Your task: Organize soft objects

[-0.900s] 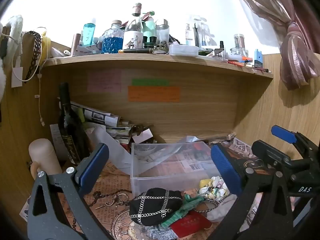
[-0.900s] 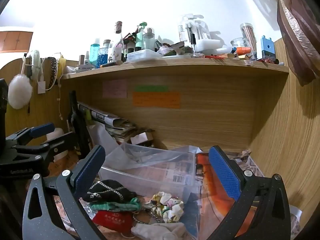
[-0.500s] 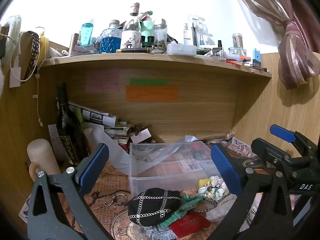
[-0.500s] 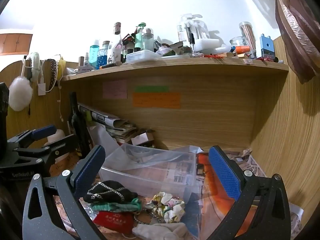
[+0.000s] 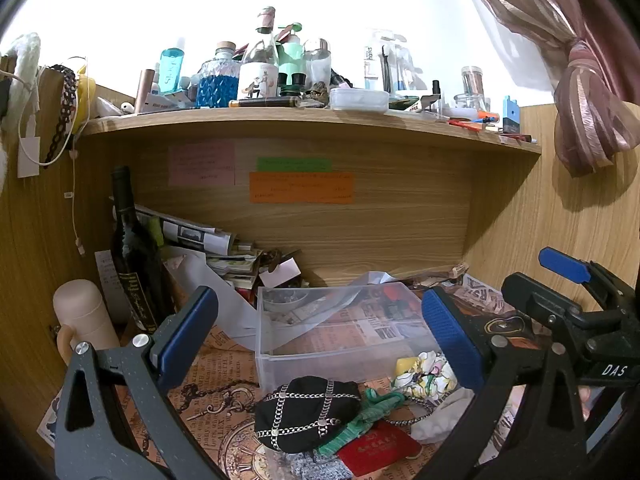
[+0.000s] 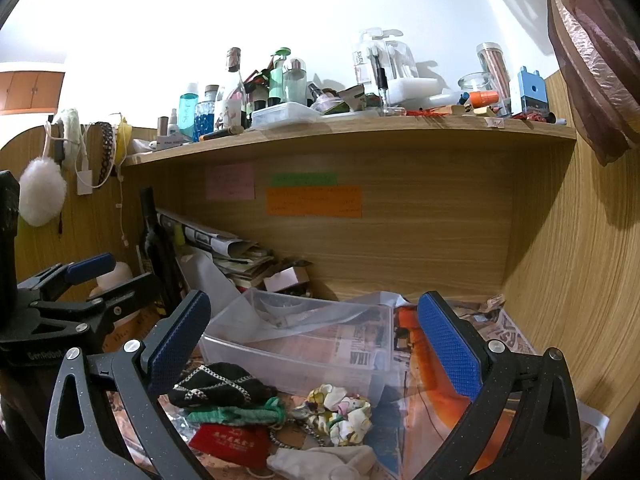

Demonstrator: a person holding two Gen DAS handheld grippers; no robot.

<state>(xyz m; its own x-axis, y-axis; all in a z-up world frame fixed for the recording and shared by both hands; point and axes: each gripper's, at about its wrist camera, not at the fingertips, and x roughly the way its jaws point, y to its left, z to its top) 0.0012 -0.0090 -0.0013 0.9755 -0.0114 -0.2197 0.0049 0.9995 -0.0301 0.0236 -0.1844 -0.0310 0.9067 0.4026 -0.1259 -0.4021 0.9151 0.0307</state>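
At the bottom centre of the left wrist view, the left gripper (image 5: 320, 336) hangs with its jaws spread wide and nothing between them; the right gripper (image 6: 316, 336) is just as wide and empty in its own view. Nearest the left claw, low in the frame and roughly on its centre line, lies the black chain-patterned pouch (image 5: 308, 412), its long axis running left to right across the jaw gap. Just right of it sit a green knitted band (image 5: 368, 416), a red pouch (image 5: 376, 446), a floral scrunchie (image 5: 426, 374) and a white cloth (image 5: 444, 416). The scrunchie sits closer to the right claw's centre line (image 6: 340, 410), so the black pouch looks the likelier pick for the left arm. Just beyond the heap stands the clear plastic bin (image 5: 264, 344), apparently the destination. Farther back rises the wooden shelf (image 5: 312, 116), crowded with bottles.
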